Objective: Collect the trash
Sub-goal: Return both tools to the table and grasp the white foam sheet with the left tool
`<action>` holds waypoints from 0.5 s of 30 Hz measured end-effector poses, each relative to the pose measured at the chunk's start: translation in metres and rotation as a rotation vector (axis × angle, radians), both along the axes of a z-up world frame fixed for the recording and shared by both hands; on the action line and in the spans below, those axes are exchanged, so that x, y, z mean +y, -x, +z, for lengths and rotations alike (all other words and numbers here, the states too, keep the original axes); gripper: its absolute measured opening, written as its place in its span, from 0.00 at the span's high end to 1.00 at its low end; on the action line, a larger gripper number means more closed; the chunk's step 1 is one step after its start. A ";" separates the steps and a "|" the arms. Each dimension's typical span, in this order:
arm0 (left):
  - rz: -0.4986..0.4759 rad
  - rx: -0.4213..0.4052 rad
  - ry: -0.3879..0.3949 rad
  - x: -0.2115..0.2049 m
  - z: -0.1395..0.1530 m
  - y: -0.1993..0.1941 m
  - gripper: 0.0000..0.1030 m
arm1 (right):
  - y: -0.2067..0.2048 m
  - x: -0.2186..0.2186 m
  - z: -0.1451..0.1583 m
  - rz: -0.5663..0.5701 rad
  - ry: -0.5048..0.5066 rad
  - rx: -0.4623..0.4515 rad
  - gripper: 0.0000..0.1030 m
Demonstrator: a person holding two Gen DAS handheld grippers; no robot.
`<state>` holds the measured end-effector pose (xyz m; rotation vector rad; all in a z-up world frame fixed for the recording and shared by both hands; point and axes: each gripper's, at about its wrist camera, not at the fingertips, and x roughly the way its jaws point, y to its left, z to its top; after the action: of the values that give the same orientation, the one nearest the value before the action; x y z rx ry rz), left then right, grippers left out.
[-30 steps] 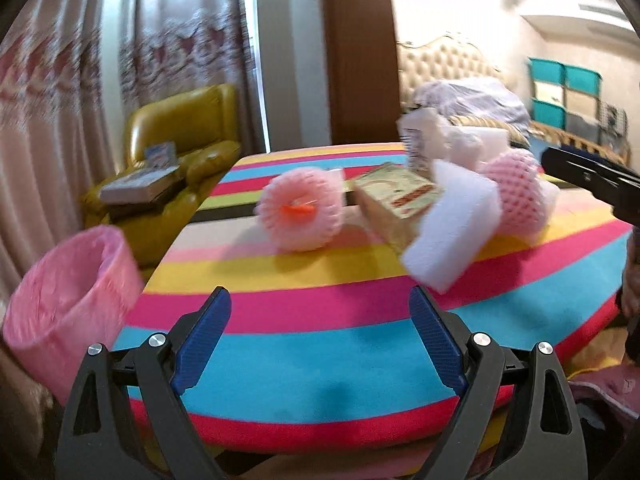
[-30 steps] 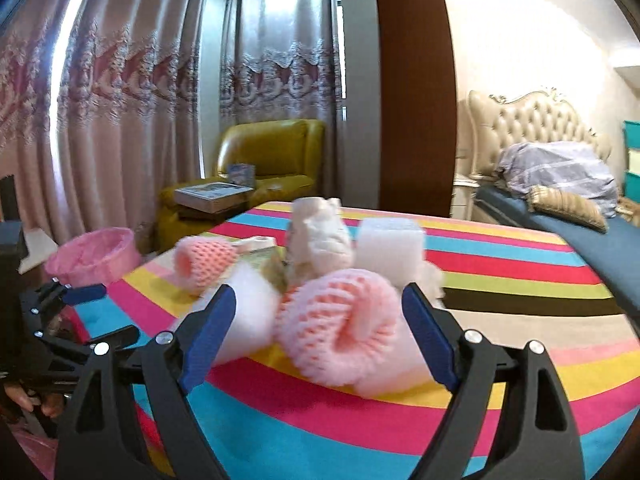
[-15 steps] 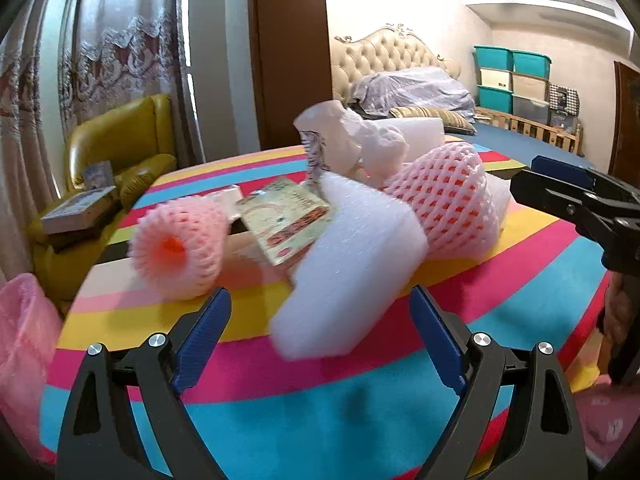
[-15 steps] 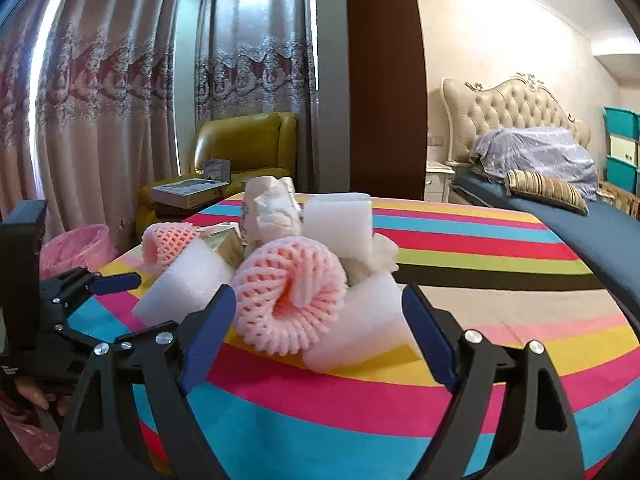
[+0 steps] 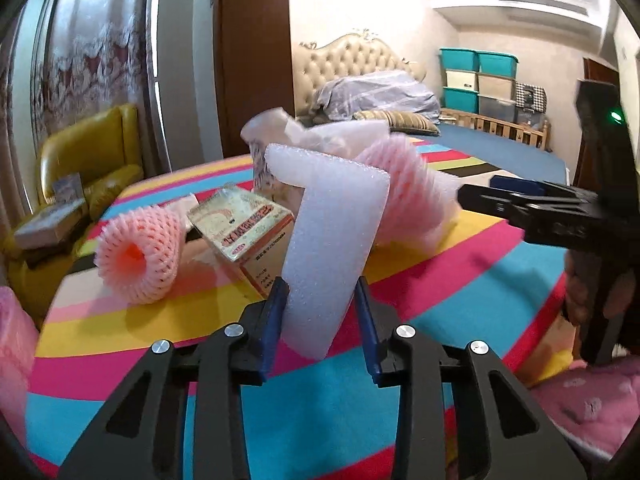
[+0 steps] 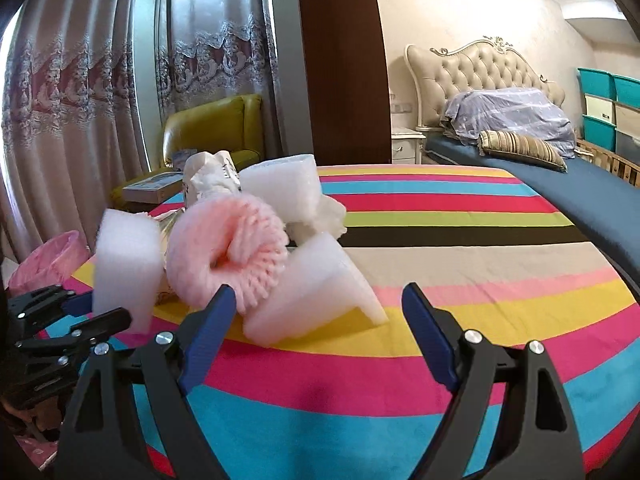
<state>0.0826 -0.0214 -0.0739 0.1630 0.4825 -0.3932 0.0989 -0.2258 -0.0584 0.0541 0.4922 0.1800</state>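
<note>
While the left tool (image 5: pixel 320 304) closes on white foam (image 5: pixel 332 248), hiding its base, the right tool (image 6: pixel 316 320) gapes empty.

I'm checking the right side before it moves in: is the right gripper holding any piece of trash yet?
No, the right gripper stands open with nothing between its pads, short of the white foam wedge on the striped table.

We look low along each gripper's jaws across the striped cloth tabletop (image 5: pixel 460 280). The left view sits close against the heap of white foam and pink netting (image 5: pixel 360 184), facing the tufted cream headboard (image 5: pixel 352 56). The right view faces the curtains, catching the same heap (image 6: pixel 240 240), tabletop and headboard.
</note>
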 end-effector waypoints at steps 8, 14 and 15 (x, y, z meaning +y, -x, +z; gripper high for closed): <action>0.077 -0.088 -0.025 0.030 0.008 0.033 0.69 | 0.015 0.029 0.009 0.119 0.060 -0.070 0.20; 0.205 -0.040 0.077 0.083 0.007 0.036 0.69 | 0.017 0.057 0.016 0.200 0.081 -0.077 0.24; 0.225 -0.037 0.089 0.090 0.008 0.037 0.69 | 0.018 0.063 0.016 0.214 0.093 -0.078 0.27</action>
<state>0.0451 0.0686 -0.0663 0.0288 0.4412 -0.1911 0.0810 -0.1629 -0.0425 -0.0963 0.4271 0.3674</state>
